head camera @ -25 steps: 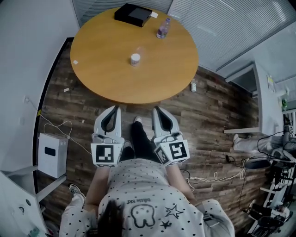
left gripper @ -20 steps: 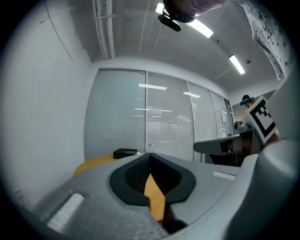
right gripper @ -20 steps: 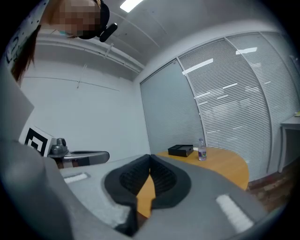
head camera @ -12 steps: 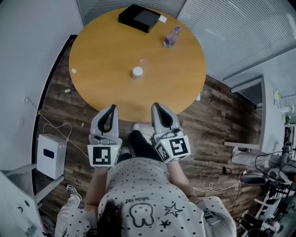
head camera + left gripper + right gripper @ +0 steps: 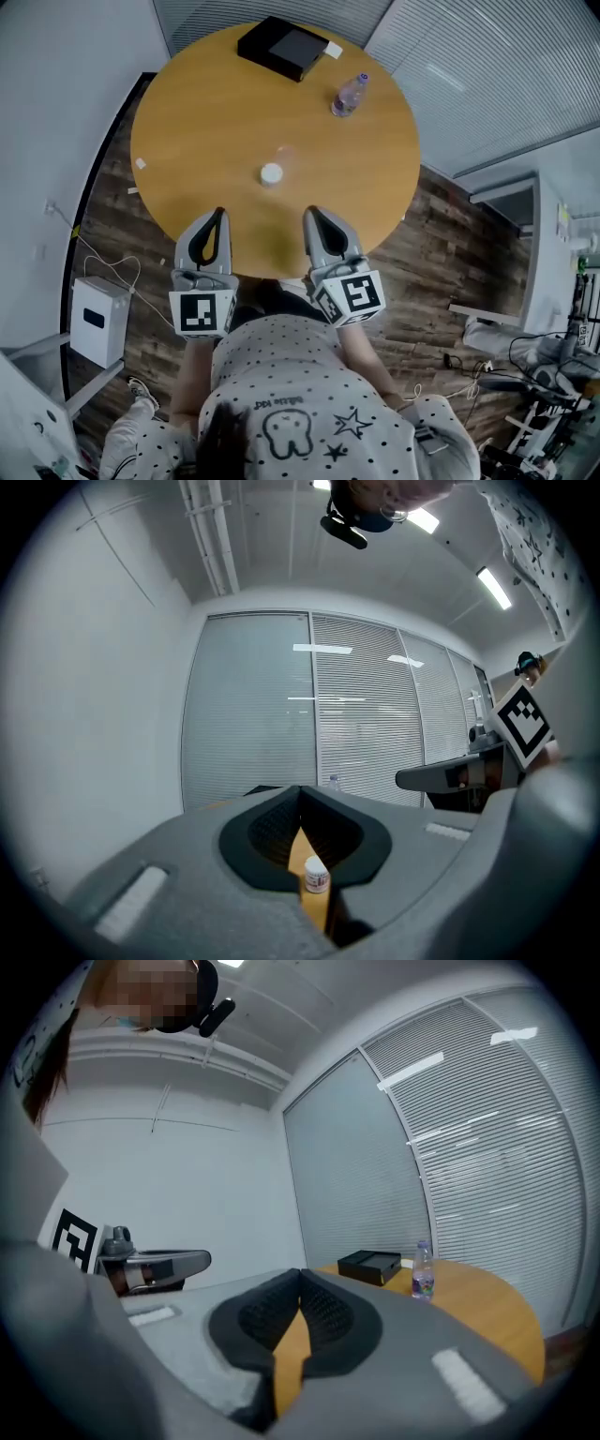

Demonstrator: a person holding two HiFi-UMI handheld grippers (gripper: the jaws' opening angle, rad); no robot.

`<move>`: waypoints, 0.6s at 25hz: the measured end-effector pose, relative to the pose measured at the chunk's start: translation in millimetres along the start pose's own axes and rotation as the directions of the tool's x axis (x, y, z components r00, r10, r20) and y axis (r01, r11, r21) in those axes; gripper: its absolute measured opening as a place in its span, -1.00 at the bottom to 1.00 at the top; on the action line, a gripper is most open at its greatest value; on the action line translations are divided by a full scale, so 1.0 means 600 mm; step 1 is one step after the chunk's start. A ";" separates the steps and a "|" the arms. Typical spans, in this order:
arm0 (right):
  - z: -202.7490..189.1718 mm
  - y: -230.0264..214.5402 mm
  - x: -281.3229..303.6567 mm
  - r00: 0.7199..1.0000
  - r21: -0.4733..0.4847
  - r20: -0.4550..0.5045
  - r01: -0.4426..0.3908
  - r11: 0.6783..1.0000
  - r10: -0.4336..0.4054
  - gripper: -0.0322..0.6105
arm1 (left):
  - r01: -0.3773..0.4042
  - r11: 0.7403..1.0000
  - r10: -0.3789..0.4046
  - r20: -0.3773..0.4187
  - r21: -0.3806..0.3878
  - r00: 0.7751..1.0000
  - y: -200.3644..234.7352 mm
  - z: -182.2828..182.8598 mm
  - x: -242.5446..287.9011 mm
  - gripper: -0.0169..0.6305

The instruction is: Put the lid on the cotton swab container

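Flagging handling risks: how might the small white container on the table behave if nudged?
The white container looks small, so probably light and easily shoved across the smooth table. Standing upright and round, it may tip, then roll.

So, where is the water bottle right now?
In the head view, the water bottle stands at the far right of the round table, right of the black box.

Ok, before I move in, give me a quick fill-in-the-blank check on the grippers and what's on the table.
1. The left gripper and right gripper both have their fingers ____, holding nothing.
2. The cotton swab container stands on the ____ wooden table.
3. In the head view, the water bottle is to the ____ of the black box.
Missing words: shut; round; right.
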State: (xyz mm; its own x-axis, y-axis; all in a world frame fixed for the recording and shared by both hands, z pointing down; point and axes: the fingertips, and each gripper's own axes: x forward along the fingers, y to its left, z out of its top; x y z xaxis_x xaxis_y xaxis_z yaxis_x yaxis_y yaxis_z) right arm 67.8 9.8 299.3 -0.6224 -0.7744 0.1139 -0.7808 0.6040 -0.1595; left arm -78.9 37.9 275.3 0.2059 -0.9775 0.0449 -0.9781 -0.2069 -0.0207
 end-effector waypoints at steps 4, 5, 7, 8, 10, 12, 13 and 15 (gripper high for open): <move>-0.007 -0.032 0.013 1.000 0.015 -0.014 0.005 1.000 -0.005 -0.89 | 0.002 1.000 -0.002 -0.003 0.008 1.000 -0.010 -0.005 0.030 -0.92; -0.010 -0.038 0.015 1.000 0.019 -0.017 0.005 1.000 -0.005 -0.89 | 0.002 1.000 -0.002 -0.004 0.006 1.000 -0.011 -0.006 0.035 -0.92; -0.014 -0.047 0.018 1.000 0.031 -0.022 0.004 0.999 -0.003 -0.89 | 0.001 1.000 -0.001 -0.005 0.006 1.000 -0.014 -0.007 0.044 -0.92; -0.015 -0.050 0.019 1.000 0.037 -0.023 0.003 0.999 -0.002 -0.89 | 0.001 1.000 0.000 -0.008 0.007 1.000 -0.015 -0.008 0.047 -0.92; -0.016 -0.055 0.020 1.000 0.047 -0.021 0.002 0.999 -0.001 -0.89 | 0.004 1.000 -0.004 -0.010 0.010 1.000 -0.018 -0.009 0.052 -0.92; -0.015 -0.062 0.023 1.000 0.056 -0.016 0.003 0.998 -0.002 -0.89 | 0.007 1.000 -0.007 -0.003 0.013 1.000 -0.019 -0.007 0.059 -0.92; -0.014 -0.064 0.025 1.000 0.062 -0.012 0.005 0.998 -0.005 -0.89 | 0.009 1.000 -0.009 -0.002 0.011 1.000 -0.019 -0.006 0.062 -0.92; -0.010 -0.067 0.029 1.000 0.071 -0.006 0.012 0.997 -0.012 -0.89 | 0.016 1.000 -0.016 -0.004 0.013 1.000 -0.019 -0.004 0.067 -0.92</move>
State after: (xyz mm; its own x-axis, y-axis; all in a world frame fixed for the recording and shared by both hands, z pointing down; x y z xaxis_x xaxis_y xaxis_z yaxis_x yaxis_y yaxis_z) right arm 87.9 -26.9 313.7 -0.6136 -0.7802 0.1216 -0.7823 0.5799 -0.2274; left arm -59.5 1.0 279.8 0.2216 -0.9739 0.0489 -0.9742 -0.2233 -0.0328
